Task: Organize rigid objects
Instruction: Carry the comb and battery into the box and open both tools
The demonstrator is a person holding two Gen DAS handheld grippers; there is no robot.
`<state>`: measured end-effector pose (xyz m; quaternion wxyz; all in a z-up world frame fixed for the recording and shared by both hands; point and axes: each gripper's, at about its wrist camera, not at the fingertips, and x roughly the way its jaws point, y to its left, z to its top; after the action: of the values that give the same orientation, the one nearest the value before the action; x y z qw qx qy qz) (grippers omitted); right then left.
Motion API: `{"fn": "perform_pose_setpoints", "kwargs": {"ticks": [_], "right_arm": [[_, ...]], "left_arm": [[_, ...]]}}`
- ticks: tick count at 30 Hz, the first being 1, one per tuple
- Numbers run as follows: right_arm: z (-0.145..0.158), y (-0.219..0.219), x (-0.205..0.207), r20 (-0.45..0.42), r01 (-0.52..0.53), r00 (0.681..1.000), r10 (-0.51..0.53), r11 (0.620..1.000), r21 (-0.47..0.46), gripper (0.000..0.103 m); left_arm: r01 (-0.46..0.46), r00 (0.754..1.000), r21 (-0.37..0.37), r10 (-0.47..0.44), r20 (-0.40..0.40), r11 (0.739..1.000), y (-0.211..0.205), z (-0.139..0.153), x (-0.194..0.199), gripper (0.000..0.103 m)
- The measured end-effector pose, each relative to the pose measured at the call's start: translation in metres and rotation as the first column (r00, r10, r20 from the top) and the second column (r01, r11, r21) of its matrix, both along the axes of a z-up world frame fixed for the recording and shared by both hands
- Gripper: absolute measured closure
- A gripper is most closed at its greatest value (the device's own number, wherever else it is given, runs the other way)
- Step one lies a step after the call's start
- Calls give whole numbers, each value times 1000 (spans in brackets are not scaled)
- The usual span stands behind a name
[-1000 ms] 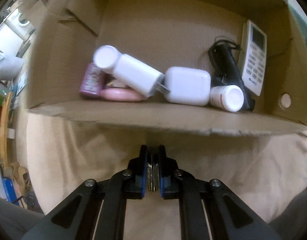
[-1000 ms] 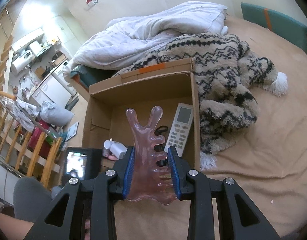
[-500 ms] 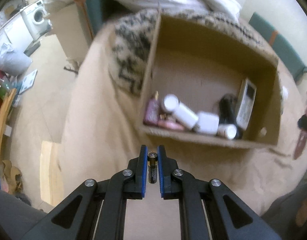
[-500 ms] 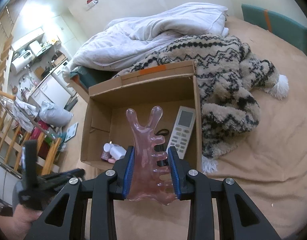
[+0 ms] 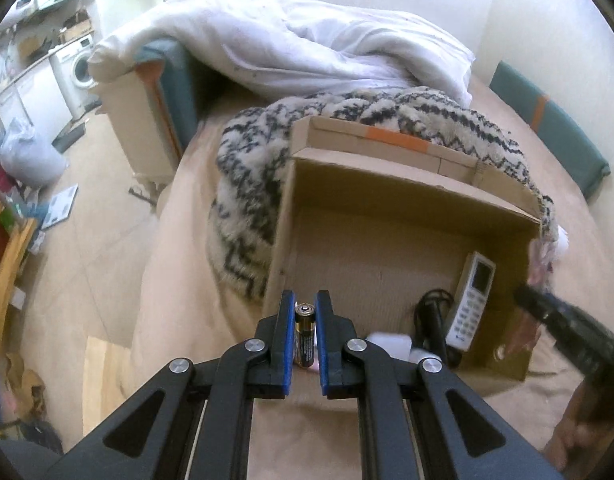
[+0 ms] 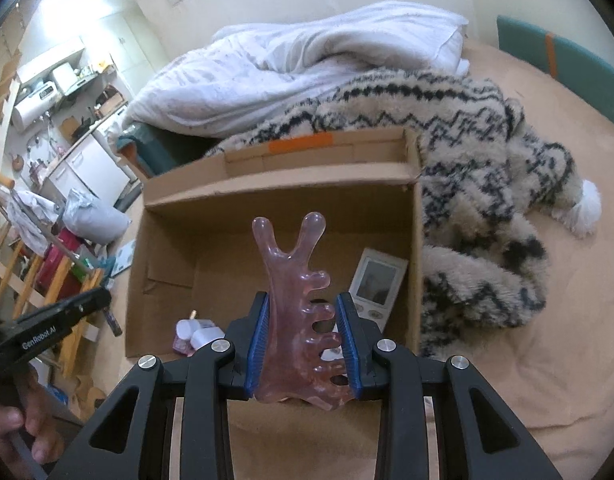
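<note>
My left gripper (image 5: 305, 312) is shut on a black and gold battery (image 5: 305, 334), held upright above the near left edge of an open cardboard box (image 5: 387, 184). My right gripper (image 6: 303, 320) is shut on a translucent pink comb-shaped massage tool (image 6: 297, 300), held upright over the near edge of the same box (image 6: 275, 184). Inside the box lie a white remote (image 5: 471, 300), a black corded item (image 5: 431, 316) and white containers (image 6: 197, 332). The left gripper also shows at the left of the right wrist view (image 6: 107, 312).
The box sits on a tan bedsheet (image 6: 567, 320). A black-and-cream patterned fuzzy blanket (image 6: 487, 200) lies behind and right of it, and a white duvet (image 5: 307, 48) lies further back. The floor and kitchen clutter (image 5: 47, 140) are off the bed's left side.
My left gripper has lifted and pulled back from the box with the battery now between its jaws. My right gripper has moved closer to the box, still holding the pink tool.
</note>
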<state>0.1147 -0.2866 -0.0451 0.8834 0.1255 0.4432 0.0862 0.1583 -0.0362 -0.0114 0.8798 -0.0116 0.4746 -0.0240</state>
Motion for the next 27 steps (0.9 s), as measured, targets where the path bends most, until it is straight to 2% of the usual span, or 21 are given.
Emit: {"fn": "perform_pose_setpoints", "kwargs": {"ticks": [5, 10, 14, 18, 22, 23, 25, 27], "right_arm": [[-18, 6, 7, -79, -17, 997, 16, 1000, -5, 69], [-31, 7, 8, -146, -12, 989, 4, 998, -57, 69], [-45, -2, 12, -217, 25, 976, -23, 1000, 5, 69], [-45, -3, 11, -217, 26, 976, -24, 1000, 5, 69], [-43, -5, 10, -221, 32, 975, -23, 999, 37, 69], [-43, -7, 11, -229, 36, 973, -22, 998, 58, 69], [-42, -9, 10, -240, 55, 970, -36, 996, 75, 68], [-37, -12, 6, -227, 72, 972, -53, 995, 75, 50]], "left_arm": [[38, 999, 62, -37, -22, 997, -26, -26, 21, 94], [63, 995, 90, -56, -76, 994, -38, -54, 37, 94], [52, 990, 80, -40, -134, 995, -40, -72, 47, 94], [41, 981, 85, -25, -190, 995, -41, -87, 52, 94], [40, 982, 92, -22, -187, 995, -43, -87, 51, 93], [48, 985, 111, -29, -172, 993, -45, -84, 48, 91], [64, 985, 111, -45, -165, 992, -46, -80, 44, 77], [59, 989, 120, -42, -140, 991, -45, -73, 39, 47]]}}
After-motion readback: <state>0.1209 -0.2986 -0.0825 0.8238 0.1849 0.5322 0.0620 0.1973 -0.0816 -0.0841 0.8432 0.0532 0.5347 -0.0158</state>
